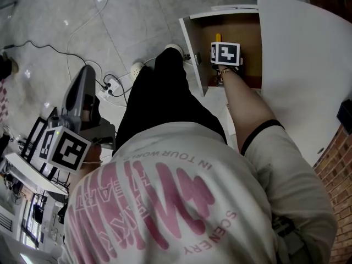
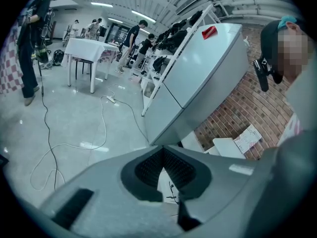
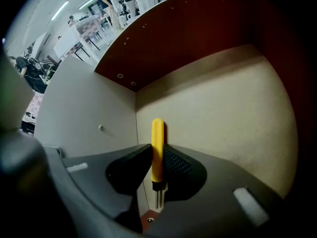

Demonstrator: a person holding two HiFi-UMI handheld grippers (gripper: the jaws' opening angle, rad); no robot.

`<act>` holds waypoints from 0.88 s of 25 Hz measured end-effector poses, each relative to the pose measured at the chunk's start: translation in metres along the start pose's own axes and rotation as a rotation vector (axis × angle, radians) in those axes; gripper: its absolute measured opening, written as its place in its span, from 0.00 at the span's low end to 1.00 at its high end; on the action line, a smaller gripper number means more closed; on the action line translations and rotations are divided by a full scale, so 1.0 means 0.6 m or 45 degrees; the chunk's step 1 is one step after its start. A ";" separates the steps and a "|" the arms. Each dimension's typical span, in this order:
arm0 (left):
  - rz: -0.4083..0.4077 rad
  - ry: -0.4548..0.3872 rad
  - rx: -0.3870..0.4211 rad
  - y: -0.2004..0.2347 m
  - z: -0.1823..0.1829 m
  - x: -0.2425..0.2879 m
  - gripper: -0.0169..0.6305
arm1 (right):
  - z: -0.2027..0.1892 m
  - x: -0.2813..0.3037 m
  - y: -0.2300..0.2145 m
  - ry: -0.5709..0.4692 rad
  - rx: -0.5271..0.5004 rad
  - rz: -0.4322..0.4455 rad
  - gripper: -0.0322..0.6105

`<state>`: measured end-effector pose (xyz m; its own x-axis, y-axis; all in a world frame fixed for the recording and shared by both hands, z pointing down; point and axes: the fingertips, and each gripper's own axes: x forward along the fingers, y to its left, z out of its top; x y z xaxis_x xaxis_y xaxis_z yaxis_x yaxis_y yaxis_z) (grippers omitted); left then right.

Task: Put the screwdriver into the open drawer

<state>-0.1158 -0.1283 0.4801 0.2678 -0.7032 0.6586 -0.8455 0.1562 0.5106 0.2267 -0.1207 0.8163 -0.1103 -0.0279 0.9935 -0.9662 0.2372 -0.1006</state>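
The right gripper [image 3: 157,152] points down into the open drawer [image 1: 245,29], which sits at about one o'clock in the head view. Its claw is pinching the screwdriver [image 3: 157,138] by the yellow handle. In the right gripper view the handle's rounded end pokes out past the jaw tips toward twelve o'clock, and the thin metal shaft runs back toward six o'clock between the jaws. The tool is inside the drawer, over the pale drawer floor [image 3: 228,108] and near the corner where two walls meet at about ten o'clock. Whether the handle's end touches the floor cannot be told. It looks small, light and stiff, so weight should be no trouble. The smooth round plastic handle is the slippery part and could twist or pivot between the pads if the pinch is slack. The handle is the thickest section and the sensible place to hold it, since the narrow shaft would offer the pads little to bite on. It does not look fragile, so letting it go just above the floor should do no harm. Being round, it will probably roll a little, and the drawer walls should stop it. The left gripper [image 2: 162,152] hangs at about eight o'clock in the head view, well apart from the drawer, its claw pressed together with nothing in it.
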 end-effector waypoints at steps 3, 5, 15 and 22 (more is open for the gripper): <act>0.009 0.002 -0.002 0.005 -0.005 -0.005 0.03 | -0.010 -0.001 -0.001 0.029 -0.008 -0.030 0.18; 0.014 0.001 -0.006 0.007 -0.008 -0.010 0.03 | 0.000 -0.001 0.003 -0.011 -0.030 -0.034 0.18; 0.006 0.015 -0.004 0.012 -0.022 -0.018 0.03 | -0.001 -0.002 0.002 -0.041 -0.045 -0.079 0.20; 0.012 0.026 -0.009 0.025 -0.029 -0.022 0.03 | 0.000 -0.003 0.005 -0.053 -0.070 -0.128 0.22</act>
<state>-0.1238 -0.1045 0.4889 0.2691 -0.6874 0.6746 -0.8448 0.1679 0.5081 0.2241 -0.1198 0.8142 -0.0245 -0.0941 0.9953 -0.9588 0.2842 0.0033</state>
